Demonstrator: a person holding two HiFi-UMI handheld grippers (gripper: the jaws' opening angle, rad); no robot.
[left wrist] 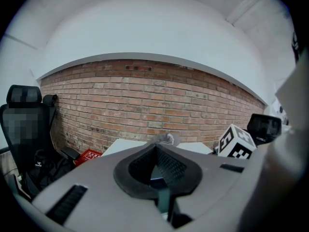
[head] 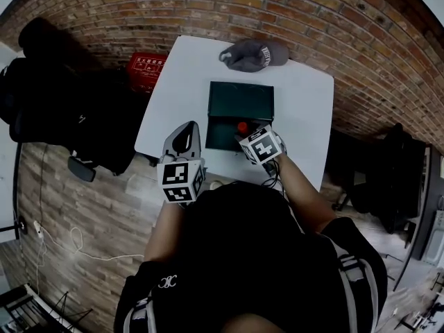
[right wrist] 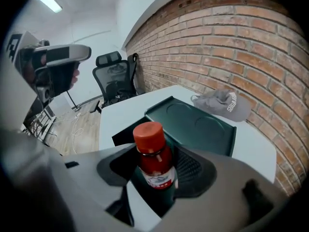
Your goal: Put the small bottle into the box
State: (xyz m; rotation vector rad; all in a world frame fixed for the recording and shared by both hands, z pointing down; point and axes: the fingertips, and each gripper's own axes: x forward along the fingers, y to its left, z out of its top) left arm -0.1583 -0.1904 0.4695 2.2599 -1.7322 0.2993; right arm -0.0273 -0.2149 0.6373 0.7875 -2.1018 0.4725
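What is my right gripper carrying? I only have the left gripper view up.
Observer: The right gripper is shut on a small bottle with a red cap.
Operator: Where's the box?
Observer: A dark green box lies open on the white table, its lid folded back toward the brick wall.
Operator: How close is the bottle to it?
Observer: In the head view, the red cap shows over the open box.
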